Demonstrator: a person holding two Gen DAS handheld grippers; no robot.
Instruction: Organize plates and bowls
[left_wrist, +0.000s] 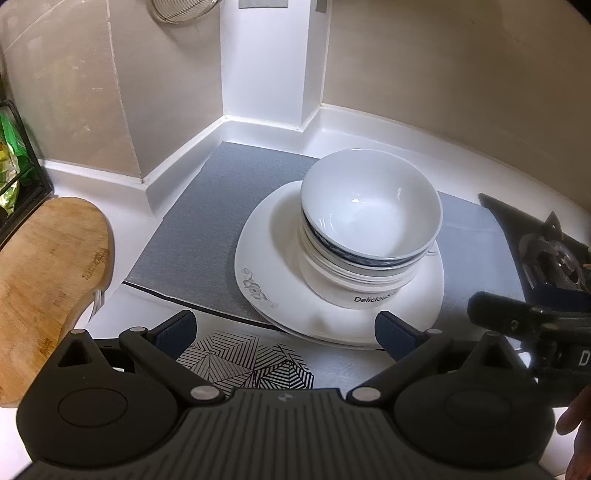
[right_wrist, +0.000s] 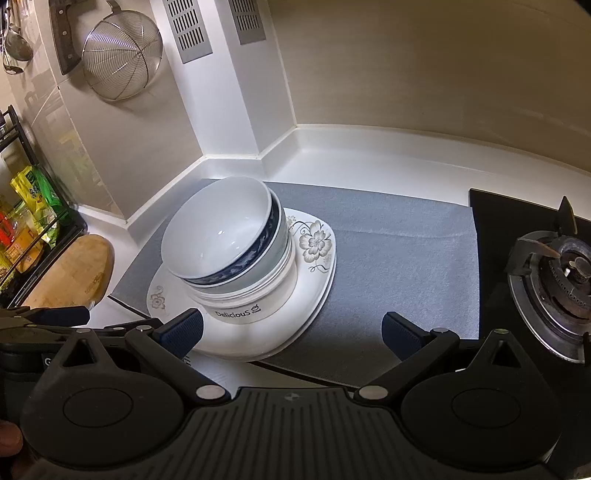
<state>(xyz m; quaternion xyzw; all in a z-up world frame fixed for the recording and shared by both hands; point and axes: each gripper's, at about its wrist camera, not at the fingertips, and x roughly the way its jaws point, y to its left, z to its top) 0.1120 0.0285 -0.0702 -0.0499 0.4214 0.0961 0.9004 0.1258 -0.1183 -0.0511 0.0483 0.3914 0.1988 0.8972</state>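
Both grippers, left (left_wrist: 286, 330) and right (right_wrist: 293, 330), hang spread wide and empty, short of the stacked white bowls (right_wrist: 225, 254), some banded blue, nested on white flower-printed square plates (right_wrist: 317, 254) atop the grey mat (right_wrist: 399, 258).

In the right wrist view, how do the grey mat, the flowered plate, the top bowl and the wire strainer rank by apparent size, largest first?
1. grey mat
2. flowered plate
3. top bowl
4. wire strainer

The strainer hangs farther from the camera, so its true size against the bowl is unsure.
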